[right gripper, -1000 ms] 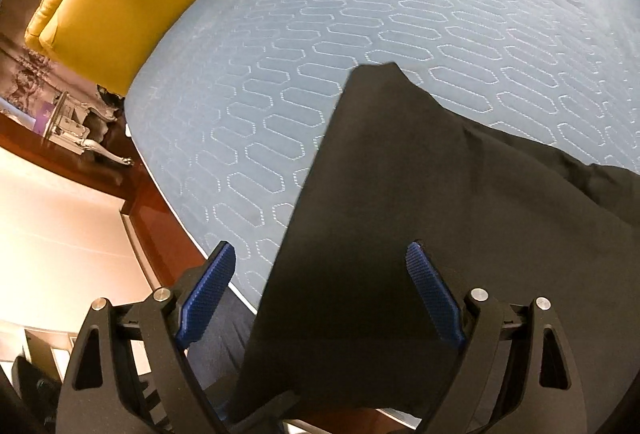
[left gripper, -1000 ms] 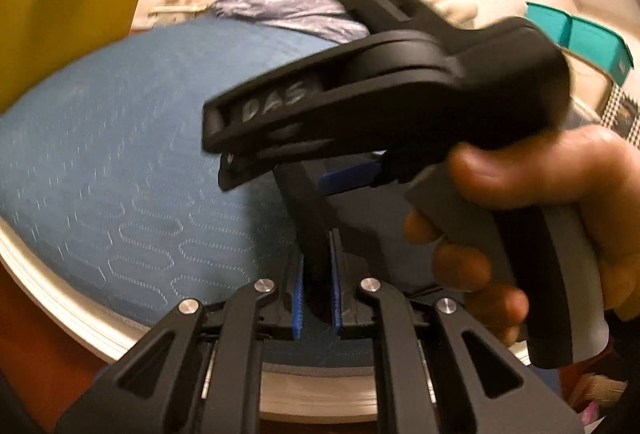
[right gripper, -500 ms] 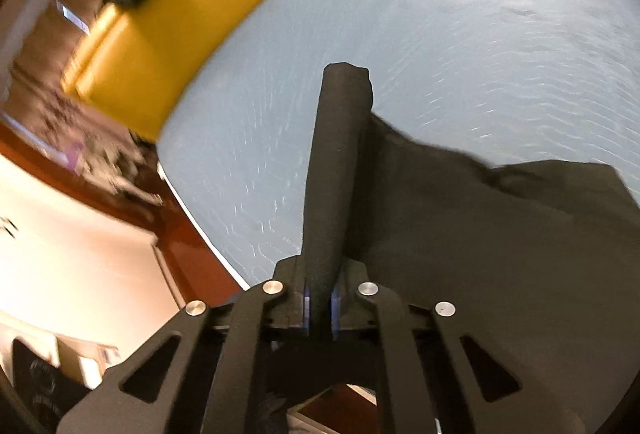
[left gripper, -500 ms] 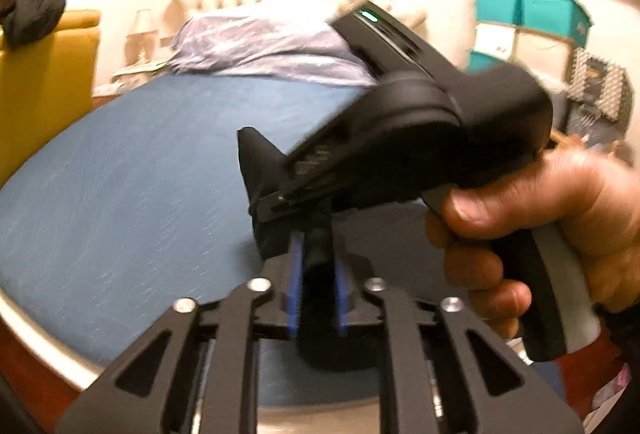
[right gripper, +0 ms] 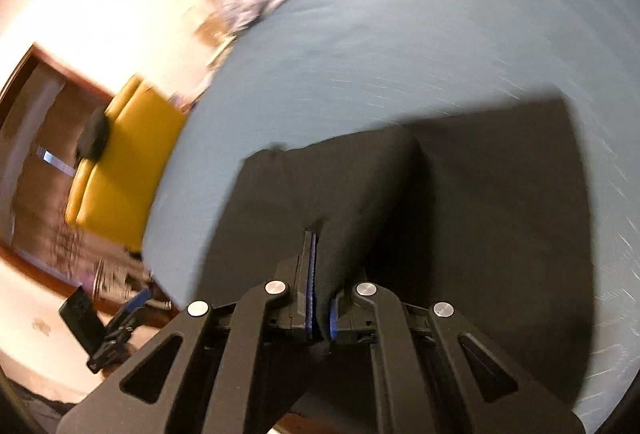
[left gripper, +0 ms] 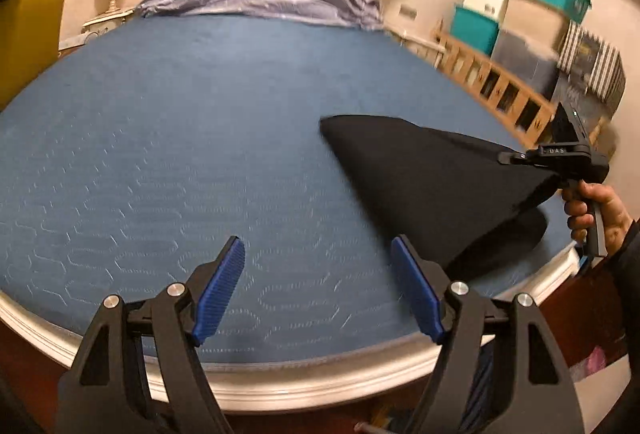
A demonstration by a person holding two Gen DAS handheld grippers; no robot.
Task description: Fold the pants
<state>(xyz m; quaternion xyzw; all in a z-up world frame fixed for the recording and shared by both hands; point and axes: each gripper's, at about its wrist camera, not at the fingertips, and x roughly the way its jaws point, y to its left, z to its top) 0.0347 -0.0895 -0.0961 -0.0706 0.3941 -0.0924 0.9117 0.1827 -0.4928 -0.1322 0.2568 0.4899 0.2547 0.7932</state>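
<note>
Over near the right end of the bed's (left gripper: 168, 138) front edge, the black pants (left gripper: 432, 182) are now hanging from just one grip. Half a second back both tools were pinched on the cloth right next to each other; now the left tool (left gripper: 316, 286) has let go and pulled off to the side, its blue pads (left gripper: 222, 284) spread wide with nothing but mattress between them. The right tool (right gripper: 318, 294) has its pads squeezed together on a bunched ridge of the pants, and in the left wrist view you can see a hand (left gripper: 596, 210) holding it up above the bed's right front corner, with the fabric stretched down from it in a taut wedge toward the middle of the bed.

So my read is the handoff is done: the right side carries the fold while the left is free to go grab another edge or flatten things out. The lower part of the pants looks like it's lying flat on the bed under the lifted bit. Both views are a bit smeared, so I can't say how neat the fold line is.
</note>
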